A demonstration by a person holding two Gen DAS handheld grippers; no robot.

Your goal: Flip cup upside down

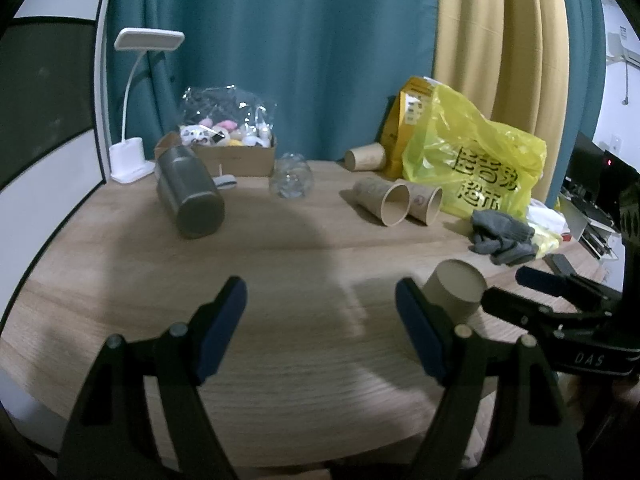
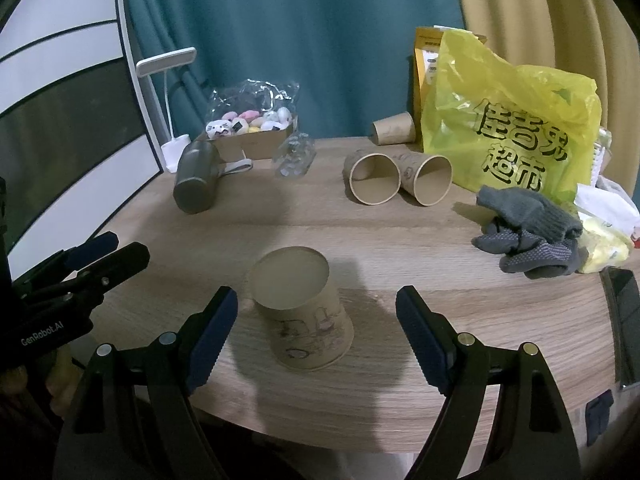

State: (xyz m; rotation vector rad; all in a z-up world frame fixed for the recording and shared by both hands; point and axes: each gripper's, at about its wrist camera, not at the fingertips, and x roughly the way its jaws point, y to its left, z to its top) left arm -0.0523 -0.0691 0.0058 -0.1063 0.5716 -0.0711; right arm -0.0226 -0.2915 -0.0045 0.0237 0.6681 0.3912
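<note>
A brown paper cup (image 2: 304, 312) stands upside down on the wooden table (image 2: 400, 240), its flat base up and its rim on the wood. My right gripper (image 2: 316, 320) is open, with the cup between its fingers but apart from both blue pads. In the left wrist view the same cup (image 1: 456, 288) shows just beyond my right finger. My left gripper (image 1: 320, 312) is open and empty over bare wood, to the left of the cup. The right gripper (image 1: 516, 292) shows there at the right edge; the left one (image 2: 108, 250) shows at the left of the right wrist view.
Two paper cups (image 2: 376, 180) (image 2: 428, 180) lie on their sides mid-table, a third (image 2: 394, 128) behind. A grey flask (image 2: 196, 180) lies at the left, near a toy box (image 2: 256, 136) and a white lamp (image 2: 166, 64). A yellow bag (image 2: 512, 120), grey gloves (image 2: 528, 232) and a phone (image 2: 624, 312) are at the right.
</note>
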